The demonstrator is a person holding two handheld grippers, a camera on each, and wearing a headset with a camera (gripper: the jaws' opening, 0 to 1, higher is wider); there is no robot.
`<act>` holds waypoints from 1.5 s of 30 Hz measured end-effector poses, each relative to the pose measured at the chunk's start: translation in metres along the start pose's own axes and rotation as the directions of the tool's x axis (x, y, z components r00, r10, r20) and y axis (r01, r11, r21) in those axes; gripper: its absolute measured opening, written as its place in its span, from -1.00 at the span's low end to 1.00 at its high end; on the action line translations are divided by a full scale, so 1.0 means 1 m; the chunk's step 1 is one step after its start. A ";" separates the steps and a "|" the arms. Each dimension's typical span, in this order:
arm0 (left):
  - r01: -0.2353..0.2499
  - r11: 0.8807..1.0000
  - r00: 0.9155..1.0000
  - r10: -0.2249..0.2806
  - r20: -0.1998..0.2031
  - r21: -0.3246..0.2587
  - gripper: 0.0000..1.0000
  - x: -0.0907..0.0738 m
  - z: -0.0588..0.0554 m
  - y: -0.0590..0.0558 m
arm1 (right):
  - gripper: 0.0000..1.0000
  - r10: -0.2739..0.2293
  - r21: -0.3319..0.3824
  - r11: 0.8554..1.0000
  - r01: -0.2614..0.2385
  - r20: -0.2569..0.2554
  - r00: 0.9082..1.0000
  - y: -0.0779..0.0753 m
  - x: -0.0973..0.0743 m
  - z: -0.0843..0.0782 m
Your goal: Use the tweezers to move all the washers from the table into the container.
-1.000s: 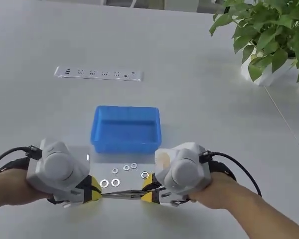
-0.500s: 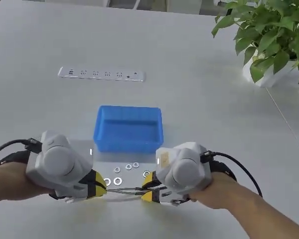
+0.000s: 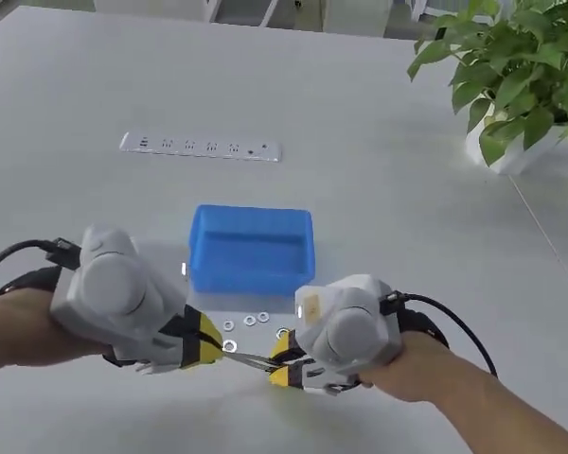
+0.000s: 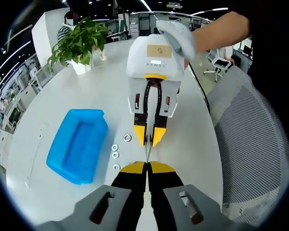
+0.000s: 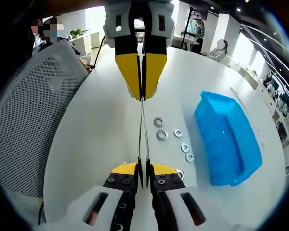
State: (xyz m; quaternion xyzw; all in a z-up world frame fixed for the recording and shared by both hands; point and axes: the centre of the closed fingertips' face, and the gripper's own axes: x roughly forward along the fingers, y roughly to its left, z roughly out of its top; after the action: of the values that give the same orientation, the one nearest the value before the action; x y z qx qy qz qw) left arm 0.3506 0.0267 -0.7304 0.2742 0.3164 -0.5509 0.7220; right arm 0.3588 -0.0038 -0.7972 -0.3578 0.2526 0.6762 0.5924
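Thin metal tweezers (image 3: 250, 359) span between my two grippers near the table's front edge. My left gripper (image 3: 209, 342) is shut on one end and my right gripper (image 3: 278, 362) is shut on the other. In the left gripper view the tweezers (image 4: 148, 152) run from my left gripper (image 4: 147, 167) to the right gripper (image 4: 150, 138). Several steel washers (image 3: 250, 321) lie on the table just beyond the tweezers, also seen as washers (image 5: 162, 135) and washers (image 4: 115, 154). The blue container (image 3: 253, 249) stands behind them, with nothing visible inside.
A white power strip (image 3: 201, 147) lies farther back on the grey table. A potted plant (image 3: 511, 76) stands at the back right. A mesh chair (image 5: 33, 120) is behind the table's near edge. Cables trail from both grippers.
The left gripper has risen and closed in on the right one, so the tweezers now slant between them. The camera has shifted a little; washers and container stay put.
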 end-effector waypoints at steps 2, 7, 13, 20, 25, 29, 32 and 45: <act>0.001 1.000 1.000 -0.001 0.009 0.007 -0.90 -0.004 0.007 -0.002 | -0.78 0.000 0.007 1.000 0.000 0.009 1.000 0.001 -0.001 0.002; 0.007 0.999 0.999 -0.008 0.034 0.033 -0.90 -0.011 0.022 -0.003 | -0.79 -0.004 0.015 1.000 0.003 0.035 0.999 0.003 -0.004 0.011; 0.011 0.998 0.998 -0.014 0.058 0.061 -0.90 -0.020 0.041 -0.003 | -0.79 -0.010 0.029 1.000 0.008 0.079 0.997 0.000 -0.006 0.024; 0.021 0.996 0.998 -0.026 0.062 0.089 -0.90 -0.021 0.049 -0.004 | -0.78 -0.003 0.033 0.999 0.000 0.104 0.995 0.003 -0.003 0.034; 0.033 0.995 0.997 -0.039 0.062 0.091 -0.90 -0.016 0.049 -0.007 | -0.79 0.010 0.033 0.999 -0.014 0.103 0.995 0.008 0.001 0.032; 0.041 0.995 0.997 -0.047 0.066 0.086 -0.89 -0.012 0.048 -0.008 | -0.79 0.017 0.040 0.999 -0.021 0.099 0.995 0.011 0.002 0.029; 0.044 0.995 0.996 -0.051 0.072 0.085 -0.89 -0.010 0.047 -0.009 | -0.80 0.020 0.036 0.999 -0.023 0.087 0.996 0.012 0.002 0.025; 0.065 0.995 0.990 -0.074 0.116 0.082 -0.89 -0.001 0.051 -0.013 | -0.81 0.022 0.050 0.998 -0.027 0.102 0.995 0.013 0.000 0.023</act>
State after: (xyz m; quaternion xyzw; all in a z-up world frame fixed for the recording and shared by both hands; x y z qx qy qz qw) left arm 0.3457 -0.0138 -0.6967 0.2575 0.2605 -0.6029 0.7088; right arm 0.3414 0.0115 -0.7843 -0.3045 0.2436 0.6940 0.6052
